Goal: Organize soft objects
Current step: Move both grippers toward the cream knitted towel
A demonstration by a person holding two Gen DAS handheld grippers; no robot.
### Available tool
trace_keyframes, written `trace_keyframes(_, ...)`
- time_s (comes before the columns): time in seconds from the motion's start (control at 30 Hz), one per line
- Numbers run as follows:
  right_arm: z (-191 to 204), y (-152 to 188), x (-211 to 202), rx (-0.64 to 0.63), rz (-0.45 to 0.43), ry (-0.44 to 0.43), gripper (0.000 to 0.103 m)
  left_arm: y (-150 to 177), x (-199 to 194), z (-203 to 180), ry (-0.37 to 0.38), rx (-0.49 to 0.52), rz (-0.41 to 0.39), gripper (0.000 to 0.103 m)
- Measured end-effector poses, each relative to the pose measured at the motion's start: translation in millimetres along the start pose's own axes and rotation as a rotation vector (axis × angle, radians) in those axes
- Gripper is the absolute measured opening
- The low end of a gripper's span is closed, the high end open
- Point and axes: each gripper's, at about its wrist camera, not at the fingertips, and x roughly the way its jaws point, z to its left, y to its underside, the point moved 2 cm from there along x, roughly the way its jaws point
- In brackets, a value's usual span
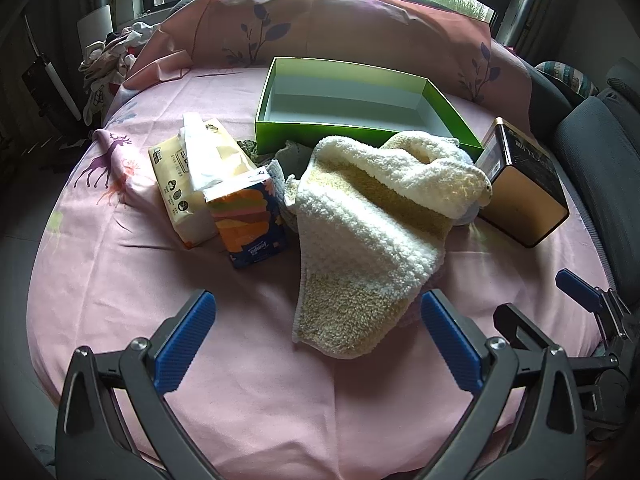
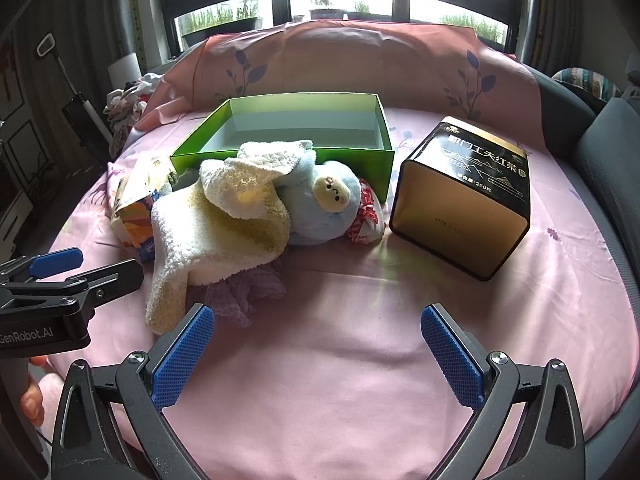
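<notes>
Green box (image 1: 360, 136) is the landmark; its inside shows bare, nothing sorted into it yet. Towel (image 1: 360, 216) lies heaped against the box's near wall, draped over the plush (image 2: 332, 208). A red-white cloth (image 2: 366, 216) sits beside the plush, and a purple cloth (image 2: 240, 292) pokes out under the towel's near edge. Tissue packs (image 1: 224, 196) lie left of the box, the tin (image 2: 464, 200) right of it. Left gripper (image 1: 316, 344) is spread wide, empty, near the towel's hanging corner. Right gripper (image 2: 318, 350) is likewise spread, empty, over bare sheet (image 2: 340, 400). Judgement: task at its start; every soft item is left to place.
</notes>
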Motion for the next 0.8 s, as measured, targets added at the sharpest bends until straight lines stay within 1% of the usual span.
trace_keyframes(0.63,1.7,0.4,4.2,-0.001,0.009,-0.008,0.103,-2.1,3.4,0.2,0.023,-0.007,-0.005,0.102)
trace_keyframes(0.8,1.3,-1.1,6.8,-0.003,0.006,-0.023,0.103,-3.2,6.8,2.9,0.05,-0.017,-0.01,0.102)
